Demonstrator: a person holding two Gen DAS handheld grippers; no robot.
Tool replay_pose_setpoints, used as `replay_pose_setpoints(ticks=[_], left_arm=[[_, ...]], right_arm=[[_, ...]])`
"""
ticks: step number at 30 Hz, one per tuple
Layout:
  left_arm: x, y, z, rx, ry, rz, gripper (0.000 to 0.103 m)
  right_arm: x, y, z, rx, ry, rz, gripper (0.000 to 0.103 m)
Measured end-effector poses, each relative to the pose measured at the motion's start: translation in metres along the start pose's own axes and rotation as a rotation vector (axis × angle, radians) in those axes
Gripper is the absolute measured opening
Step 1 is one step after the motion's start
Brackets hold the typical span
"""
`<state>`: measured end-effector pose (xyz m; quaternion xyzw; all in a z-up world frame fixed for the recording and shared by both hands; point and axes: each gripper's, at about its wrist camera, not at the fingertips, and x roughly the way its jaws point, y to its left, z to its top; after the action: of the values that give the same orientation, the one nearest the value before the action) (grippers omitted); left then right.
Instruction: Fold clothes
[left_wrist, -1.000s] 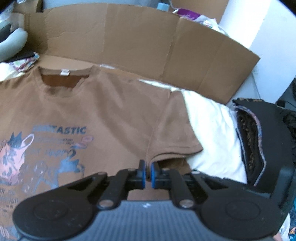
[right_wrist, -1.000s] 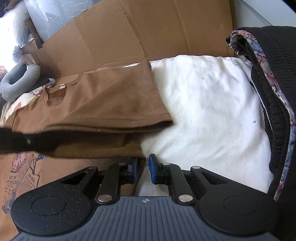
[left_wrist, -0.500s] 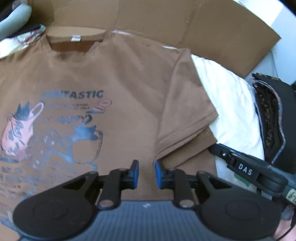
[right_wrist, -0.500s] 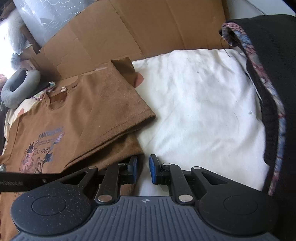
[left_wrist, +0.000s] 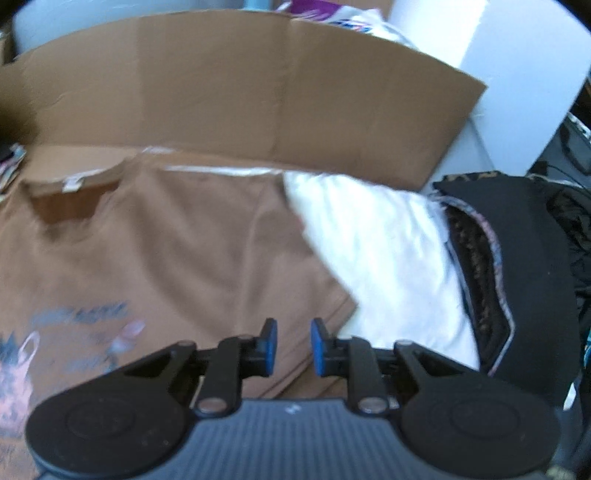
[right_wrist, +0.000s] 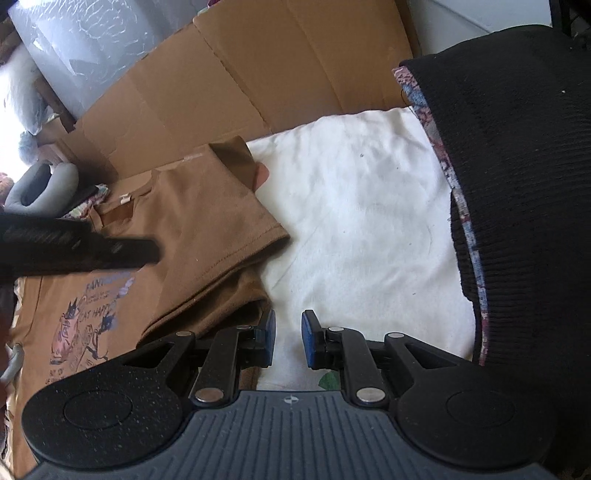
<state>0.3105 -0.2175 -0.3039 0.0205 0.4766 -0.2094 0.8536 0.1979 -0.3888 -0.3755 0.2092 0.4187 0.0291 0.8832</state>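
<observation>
A brown T-shirt (left_wrist: 155, 254) lies flat on a white cover (right_wrist: 354, 229), front side up. Its right sleeve (right_wrist: 221, 218) is folded in over the body. The left camera's picture is blurry, so the blue words and the cartoon print (left_wrist: 77, 332) on the chest are too smeared to read there. In the right camera's picture the print (right_wrist: 88, 317) is sharper, but a dark bar (right_wrist: 74, 247) cuts across its top and hides some letters. That bar is blurred, and it is hard to tell just what it is.

The left gripper (left_wrist: 293, 347) hangs just above the shirt's folded edge. Its blue pads stand a little apart and nothing is between them. The right gripper (right_wrist: 288, 339) hangs over the white cover, right beside the shirt's edge. Its pads are also a little apart and hold nothing.

A big sheet of cardboard (left_wrist: 240, 96) stands up behind the shirt. A black knitted cloth (right_wrist: 517, 184) with a patterned rim fills the right side and runs out of the picture. A grey neck pillow (right_wrist: 40, 188) sits far off to the left, partly hidden by the bar.
</observation>
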Motion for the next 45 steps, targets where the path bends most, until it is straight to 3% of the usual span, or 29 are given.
replay_pose_setpoints(ticks=[4, 11, 14, 16, 20, 24, 28, 31, 43, 45], left_arm=[[0.021, -0.020, 0.007, 0.065, -0.015, -0.040, 0.034], [0.062, -0.034, -0.001, 0.147, 0.014, -0.074, 0.035], [0.072, -0.034, -0.007, 0.181, 0.022, -0.074, 0.039], [0.075, -0.033, -0.011, 0.194, 0.016, -0.082, 0.048], [0.081, -0.036, -0.010, 0.228, 0.013, -0.078, 0.049], [0.091, -0.032, -0.004, 0.193, 0.015, -0.063, 0.035], [0.091, -0.025, 0.002, 0.156, 0.034, -0.035, 0.005], [0.080, -0.012, 0.008, 0.101, 0.045, -0.063, 0.004], [0.010, 0.036, 0.033, 0.033, -0.043, -0.088, 0.003], [0.002, 0.045, 0.037, 0.017, -0.059, -0.087, 0.003]], right_arm=[[-0.002, -0.007, 0.001, 0.035, -0.023, -0.016, 0.020], [-0.009, -0.017, -0.001, 0.096, -0.062, -0.082, 0.020], [-0.008, -0.020, 0.000, 0.111, -0.071, -0.092, 0.020], [-0.004, -0.019, 0.002, 0.113, -0.069, -0.097, 0.020], [0.006, -0.017, 0.005, 0.116, -0.056, -0.111, 0.020], [0.009, -0.013, 0.009, 0.116, -0.048, -0.127, 0.020], [0.006, -0.009, 0.017, 0.107, -0.052, -0.124, 0.020], [0.005, -0.005, 0.027, 0.107, -0.060, -0.103, 0.020], [0.034, 0.029, 0.093, 0.041, -0.090, -0.006, 0.021], [0.044, 0.034, 0.102, 0.036, -0.095, -0.006, 0.028]])
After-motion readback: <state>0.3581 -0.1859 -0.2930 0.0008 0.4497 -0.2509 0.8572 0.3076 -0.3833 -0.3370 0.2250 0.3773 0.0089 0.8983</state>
